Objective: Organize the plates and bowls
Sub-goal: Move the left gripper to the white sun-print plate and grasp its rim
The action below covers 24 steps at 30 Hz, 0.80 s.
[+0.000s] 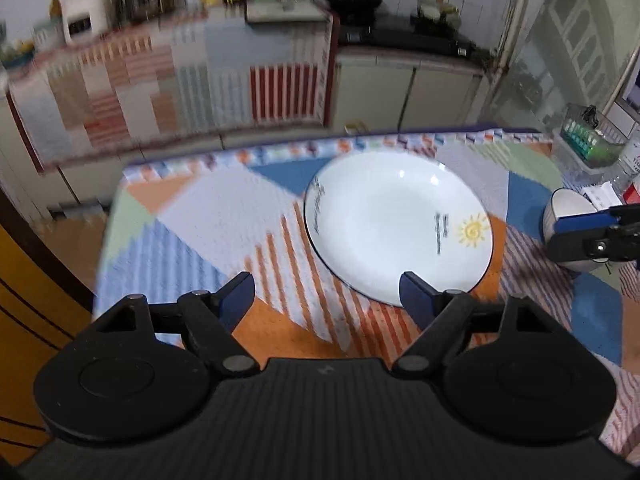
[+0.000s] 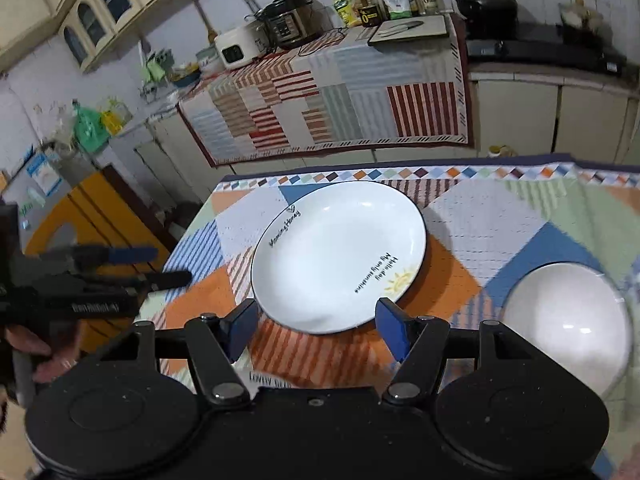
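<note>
Plate [image 2: 338, 256] and bowl [image 2: 566, 320] are both set on the patchwork cloth [image 2: 492, 216] that covers the table; in the right wrist view the plate is seen at 12 o'clock of the right gripper [image 2: 316, 326], and the bowl at about 3 o'clock of it, near the plate but apart from it. The right gripper's fingers are held wide apart with nothing between them, just short of the plate's near rim. The left gripper [image 1: 328, 294] is likewise spread and empty; from its own camera the plate [image 1: 396, 226] is seen at about 1 o'clock, its near rim just beyond the right-hand fingertip, and the bowl [image 1: 566, 208] at 3 o'clock, partly hidden behind the other gripper. Both pieces are judged to be glazed ceramic: stiff, fairly heavy, slick and easily chipped. The plate is shallow and lies flat, so its rim is judged the only place to be gripped, one finger above and one slid under the lip, which the soft cloth may allow. The bowl is probably best pinched across its wall at the rim. A slip is to be expected if either is squeezed on the glaze alone.
</note>
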Available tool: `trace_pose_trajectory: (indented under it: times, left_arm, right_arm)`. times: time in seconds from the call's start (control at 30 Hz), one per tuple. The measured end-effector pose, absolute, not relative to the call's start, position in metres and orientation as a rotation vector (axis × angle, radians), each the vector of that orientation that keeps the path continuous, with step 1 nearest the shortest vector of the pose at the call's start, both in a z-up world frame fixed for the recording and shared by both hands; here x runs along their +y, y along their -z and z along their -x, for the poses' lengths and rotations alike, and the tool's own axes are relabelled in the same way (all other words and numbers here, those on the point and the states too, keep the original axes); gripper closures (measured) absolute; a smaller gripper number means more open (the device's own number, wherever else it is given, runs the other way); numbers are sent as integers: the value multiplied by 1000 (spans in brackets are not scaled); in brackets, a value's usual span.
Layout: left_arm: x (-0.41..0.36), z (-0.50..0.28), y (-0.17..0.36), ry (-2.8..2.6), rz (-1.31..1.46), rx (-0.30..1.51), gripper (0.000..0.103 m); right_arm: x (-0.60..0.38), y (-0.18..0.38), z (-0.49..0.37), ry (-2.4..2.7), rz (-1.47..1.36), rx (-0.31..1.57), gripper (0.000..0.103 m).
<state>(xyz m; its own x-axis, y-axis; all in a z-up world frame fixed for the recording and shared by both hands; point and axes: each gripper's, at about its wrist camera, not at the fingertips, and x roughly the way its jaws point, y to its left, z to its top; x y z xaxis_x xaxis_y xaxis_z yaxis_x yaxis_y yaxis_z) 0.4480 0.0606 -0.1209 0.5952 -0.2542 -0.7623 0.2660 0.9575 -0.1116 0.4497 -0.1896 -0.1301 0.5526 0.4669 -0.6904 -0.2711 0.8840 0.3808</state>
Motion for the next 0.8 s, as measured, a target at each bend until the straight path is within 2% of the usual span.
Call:
trace_pose_trajectory:
  times: [0.17,0.33,0.67,0.77,0.8]
  left_arm:
    - [69,-475,154,279,111,926,29]
    - [74,-496,182,274,187,958,37]
    - [68,-521,201,304,221,1013,62]
    - [62,-523,202,298,208,998,71]
    - [60,-524,202,299,210,996,77]
  right_arm:
    - [-190,168,-473,-405,-285,895,33]
    - [-192,197,-488,-353,-312,908,35]
    - [-192,223,-501,-346,-396,866,35]
    - [-193,227,-505,-324,-407,862,44]
    - [-194,228,-505,-317,-414,853,47]
